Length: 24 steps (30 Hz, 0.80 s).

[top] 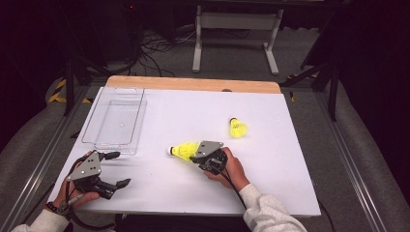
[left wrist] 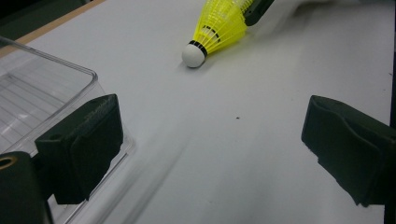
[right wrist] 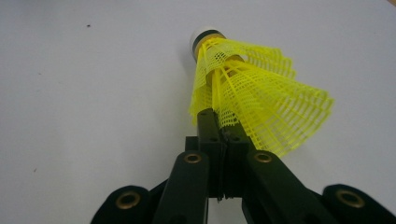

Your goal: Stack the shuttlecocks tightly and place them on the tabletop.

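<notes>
- The right hand-held gripper [top: 193, 153] sits near the middle of the white tabletop [top: 270, 159], held low and almost level, its jaws pointing toward the left of the high view.
- The right hand [top: 233, 166] wraps the gripper's body from behind, with the forearm in a pale sleeve [top: 268, 212] coming in from the bottom edge at a slant.
- Its jaws are pressed together on the mesh skirt of a yellow shuttlecock [top: 183, 150]; in the right gripper view the two black jaws meet on the skirt's edge, pinching the netting flat between them.
- That shuttlecock [right wrist: 252, 107] lies on its side, its white cork tip [left wrist: 193, 54] resting on the tabletop and pointing away from the gripper.
- The left hand-held gripper [top: 117, 169] rests at the near left of the tabletop, jaws spread wide with nothing between them; the left gripper view shows bare white surface in the gap.
- The left hand [top: 72, 193] grips it from below and behind, wrist close to the tabletop's near edge.
- A clear plastic tray [top: 115, 121] stands just beyond the left gripper, toward the far left corner; one jaw lies close beside its near rim.
- A second yellow shuttlecock [top: 238, 127] lies farther back and to the right, well apart from both grippers.
- No brand, label or writing can be read on the grippers, the tray or the shuttlecocks.
</notes>
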{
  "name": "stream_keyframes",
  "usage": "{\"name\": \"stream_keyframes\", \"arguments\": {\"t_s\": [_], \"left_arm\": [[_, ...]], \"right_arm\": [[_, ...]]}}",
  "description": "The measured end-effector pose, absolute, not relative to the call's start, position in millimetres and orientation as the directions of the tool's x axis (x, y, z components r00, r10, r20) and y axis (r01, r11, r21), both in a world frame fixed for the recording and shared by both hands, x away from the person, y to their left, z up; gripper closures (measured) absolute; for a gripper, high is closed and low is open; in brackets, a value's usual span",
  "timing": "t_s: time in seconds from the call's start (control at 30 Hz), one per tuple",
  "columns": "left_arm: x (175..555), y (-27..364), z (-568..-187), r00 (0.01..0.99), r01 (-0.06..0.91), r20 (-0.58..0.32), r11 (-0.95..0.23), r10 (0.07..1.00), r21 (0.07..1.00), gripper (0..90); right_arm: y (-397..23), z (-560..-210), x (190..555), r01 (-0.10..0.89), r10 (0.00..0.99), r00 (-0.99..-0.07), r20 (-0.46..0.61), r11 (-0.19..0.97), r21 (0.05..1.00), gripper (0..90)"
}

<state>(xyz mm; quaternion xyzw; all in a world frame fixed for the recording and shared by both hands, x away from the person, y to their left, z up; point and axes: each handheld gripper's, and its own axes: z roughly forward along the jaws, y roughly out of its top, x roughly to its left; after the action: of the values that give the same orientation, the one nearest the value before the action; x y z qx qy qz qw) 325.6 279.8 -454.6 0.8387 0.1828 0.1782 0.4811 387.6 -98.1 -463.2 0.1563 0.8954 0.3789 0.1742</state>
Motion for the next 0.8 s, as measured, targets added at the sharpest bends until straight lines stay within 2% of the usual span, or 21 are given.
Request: {"name": "stream_keyframes", "arguments": {"t_s": [0.3,0.63,0.8], "left_arm": [[325.4,279.6,-454.7,0.871,0.134,0.125,-0.475,0.474,0.87,6.4],[324.9,280.0,-454.5,0.872,0.134,0.125,-0.476,0.473,0.869,6.4],[324.4,280.2,-454.0,0.873,0.13,0.129,-0.478,0.471,0.869,6.3]], "right_arm": [[-95.2,-468.3,388.1,0.144,0.395,-0.9,-0.187,0.671,0.728,87.3],[-96.2,-469.9,386.4,0.147,0.399,-0.896,-0.195,0.681,0.718,78.3],[-101.8,-464.3,382.7,0.146,0.408,-0.892,-0.197,0.671,0.727,70.5]]}}
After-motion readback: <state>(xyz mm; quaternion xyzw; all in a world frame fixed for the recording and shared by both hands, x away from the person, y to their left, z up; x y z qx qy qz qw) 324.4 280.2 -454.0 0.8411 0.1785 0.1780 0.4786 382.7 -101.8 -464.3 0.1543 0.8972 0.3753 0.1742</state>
